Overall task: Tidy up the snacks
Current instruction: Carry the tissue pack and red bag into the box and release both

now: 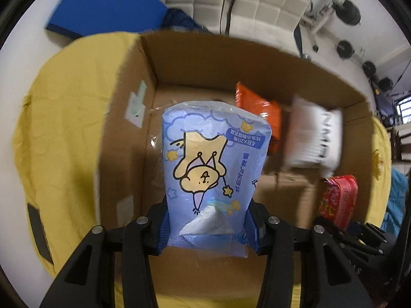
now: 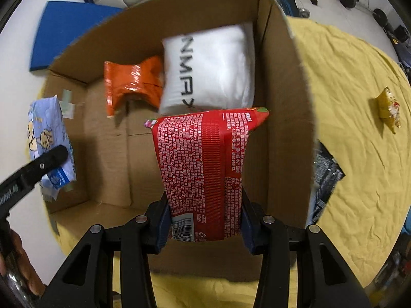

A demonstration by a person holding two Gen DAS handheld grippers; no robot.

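Cardboard box (image 2: 285, 82) sits open on yellow cloth (image 2: 354, 154), both grippers over it. L gripper (image 1: 206, 227) clamps blue tissue pack (image 1: 213, 164) by its near end, pack sticking out ahead over the box floor. R gripper (image 2: 204, 224) clamps red snack pack (image 2: 205, 169) same way, just inside the box's right wall. Ahead of R tool, in the box: orange bag (image 2: 133, 84) w/ white pack (image 2: 213, 69) touching its right side. Small yellow snack (image 2: 389, 109) lies on cloth, well right of box.
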